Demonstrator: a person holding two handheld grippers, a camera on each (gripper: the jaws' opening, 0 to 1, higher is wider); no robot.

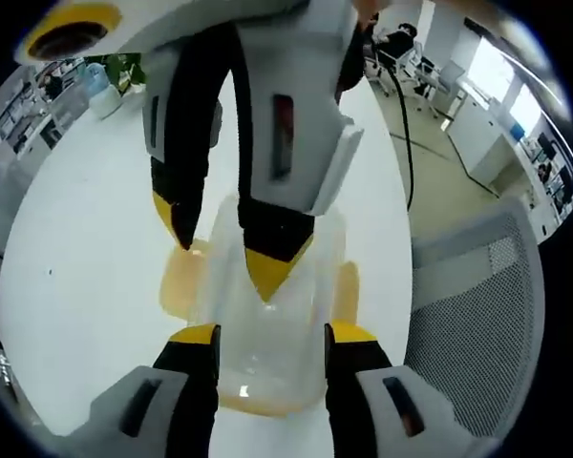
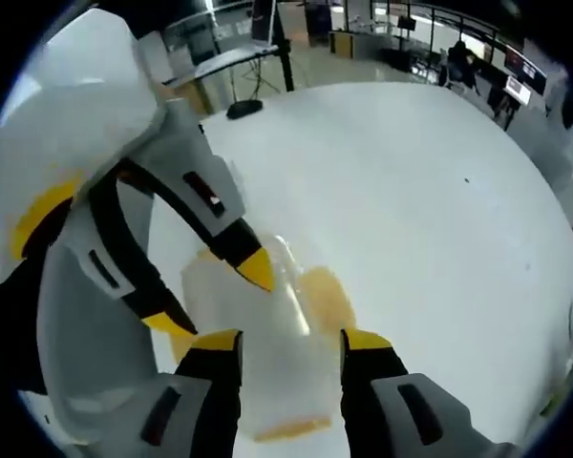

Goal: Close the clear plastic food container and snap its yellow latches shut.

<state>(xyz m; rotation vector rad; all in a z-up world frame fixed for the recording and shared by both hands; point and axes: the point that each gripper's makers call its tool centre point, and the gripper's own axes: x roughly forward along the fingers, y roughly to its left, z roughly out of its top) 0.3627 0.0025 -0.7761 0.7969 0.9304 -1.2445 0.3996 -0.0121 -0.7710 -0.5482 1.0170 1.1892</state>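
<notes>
Clear plastic, the container (image 1: 267,315) sits on the white worktop (image 1: 86,248) at lower centre of the left gripper view, with yellow latches (image 1: 177,281) splayed outward along its sides, so they look unsnapped. Nothing shows inside it; through the blur I cannot tell if the lid is fully seated.

The left hand-held gripper (image 1: 270,339) rises from the bottom of that view, jaws parted to either side of the container's near end and gripping nothing, probably to steady it. The right hand-held gripper (image 1: 229,253) comes down from the top of the frame, its yellow tips spread, one over the lid and one by the left latch, likely to press there.

In the right gripper view the container (image 2: 267,353) lies at lower centre, between the right hand-held gripper's (image 2: 288,342) open jaws, a latch (image 2: 327,296) beside it.
</notes>
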